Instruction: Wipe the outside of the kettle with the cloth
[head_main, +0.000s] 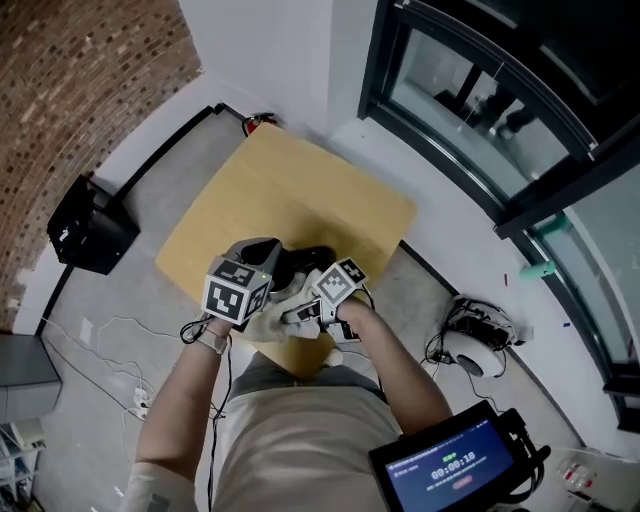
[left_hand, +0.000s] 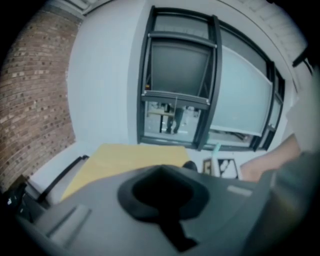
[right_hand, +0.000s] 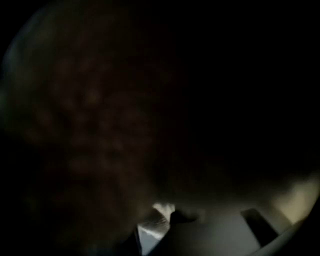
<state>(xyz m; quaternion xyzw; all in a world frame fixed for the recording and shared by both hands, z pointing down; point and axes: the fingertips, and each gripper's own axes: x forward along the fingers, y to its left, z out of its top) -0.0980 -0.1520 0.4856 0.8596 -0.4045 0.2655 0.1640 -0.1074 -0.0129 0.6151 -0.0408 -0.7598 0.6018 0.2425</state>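
Kettle (head_main: 305, 262) sits just beyond right tool (head_main: 305, 312), which is clenched on cloth (head_main: 272, 320) at its near side; left tool (head_main: 255, 258) clenched at kettle's left, contents unclear.

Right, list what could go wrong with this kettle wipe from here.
1. The black kettle stands close to the near edge of the tan wooden table; a hard push from the right gripper could slide it off.
2. The white cloth blacks out nearly all of the right gripper view, so contact there goes unseen.
3. Whether the left gripper steadies the kettle cannot be told; if not, it may tip.
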